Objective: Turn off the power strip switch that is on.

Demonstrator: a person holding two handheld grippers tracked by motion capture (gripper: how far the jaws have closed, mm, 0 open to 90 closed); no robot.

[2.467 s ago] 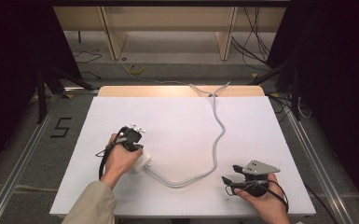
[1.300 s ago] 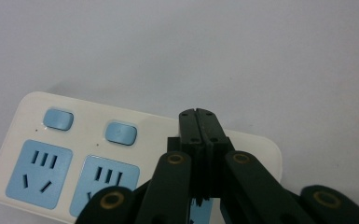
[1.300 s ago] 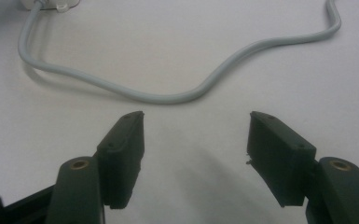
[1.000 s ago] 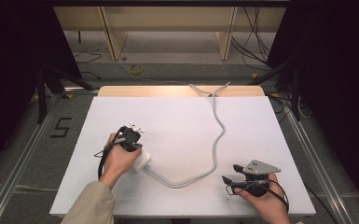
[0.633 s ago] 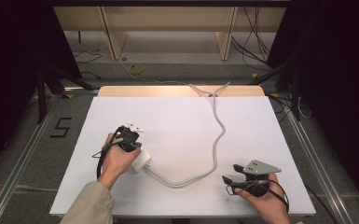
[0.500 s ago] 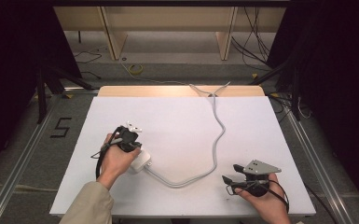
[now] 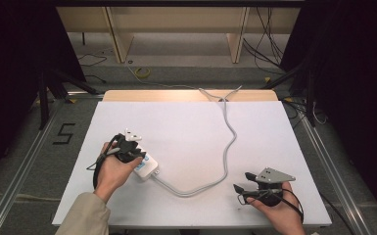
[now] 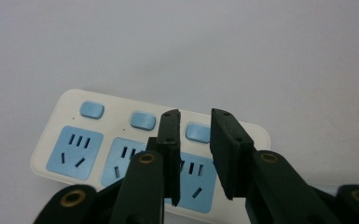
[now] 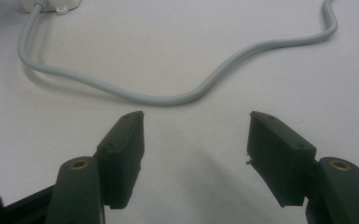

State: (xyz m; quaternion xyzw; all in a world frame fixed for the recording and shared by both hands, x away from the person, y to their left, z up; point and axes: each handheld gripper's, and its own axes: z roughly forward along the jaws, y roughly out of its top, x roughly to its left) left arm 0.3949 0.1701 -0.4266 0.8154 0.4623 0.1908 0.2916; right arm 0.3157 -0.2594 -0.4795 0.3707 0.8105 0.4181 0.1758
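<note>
Power strip (image 7: 145, 166) near table's (image 7: 186, 127) left edge, left hand-held gripper (image 8: 195, 140) just above

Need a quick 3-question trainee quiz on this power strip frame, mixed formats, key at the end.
1. True or false: the left gripper is clamped on a plug.
2. How many blue sockets does the power strip show in the left gripper view? A) two B) three C) five
3. What lies on the table just ahead of the right gripper?

Key:
1. False: its jaws have just been opening, with nothing between them.
2. B
3. The strip's grey cable; the jaws stand wide apart, short of it.
</note>
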